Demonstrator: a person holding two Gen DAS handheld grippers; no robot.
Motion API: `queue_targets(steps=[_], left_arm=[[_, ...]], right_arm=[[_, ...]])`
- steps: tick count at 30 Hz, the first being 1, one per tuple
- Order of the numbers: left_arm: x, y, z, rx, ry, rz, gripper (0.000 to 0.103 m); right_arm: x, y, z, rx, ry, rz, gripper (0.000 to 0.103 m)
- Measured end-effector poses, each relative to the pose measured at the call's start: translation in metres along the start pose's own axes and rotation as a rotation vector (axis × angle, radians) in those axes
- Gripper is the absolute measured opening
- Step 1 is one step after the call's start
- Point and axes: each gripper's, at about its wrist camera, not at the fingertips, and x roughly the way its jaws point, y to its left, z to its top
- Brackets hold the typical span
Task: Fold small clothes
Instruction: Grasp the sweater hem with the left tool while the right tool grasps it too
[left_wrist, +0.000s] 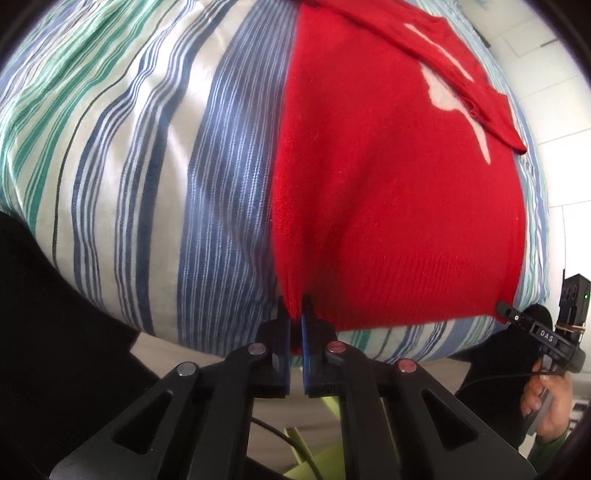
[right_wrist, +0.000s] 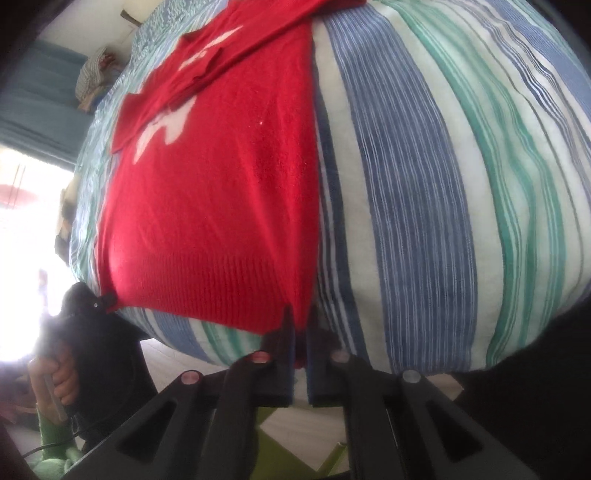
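Note:
A small red knit sweater (left_wrist: 391, 192) with a white motif lies flat on a striped bedsheet (left_wrist: 140, 155), its sleeves folded across the chest. My left gripper (left_wrist: 295, 314) is shut on the hem's left corner at the bed's near edge. My right gripper (right_wrist: 300, 321) is shut on the hem's right corner; the sweater (right_wrist: 221, 192) fills the left half of the right wrist view. Each gripper shows in the other's view, the right one (left_wrist: 506, 310) at the hem's far corner and the left one (right_wrist: 107, 299) likewise.
The blue, green and white striped sheet (right_wrist: 443, 184) covers the bed beyond both sides of the sweater. Pale floor and a yellow-green object (left_wrist: 317, 454) lie below the bed edge. A bright window (right_wrist: 26, 206) and a blue curtain are at the left of the right wrist view.

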Motion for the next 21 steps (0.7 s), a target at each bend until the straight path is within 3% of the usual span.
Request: queue_targets(steps=[11, 18, 21], left_arm=[[0.013, 0.005, 0.006, -0.021, 0.01, 0.027, 0.003], [0.029, -0.033, 0.013, -0.033, 0.004, 0.058, 0.008], [0.02, -0.036, 0.002, -0.03, -0.005, 0.097, 0.026]], right_arm=[[0.026, -0.009, 0.007, 0.044, 0.001, 0.002, 0.003], [0.021, -0.016, 0.005, 0.065, -0.001, 0.015, 0.003], [0.013, -0.02, 0.002, 0.06, -0.005, 0.009, 0.004]])
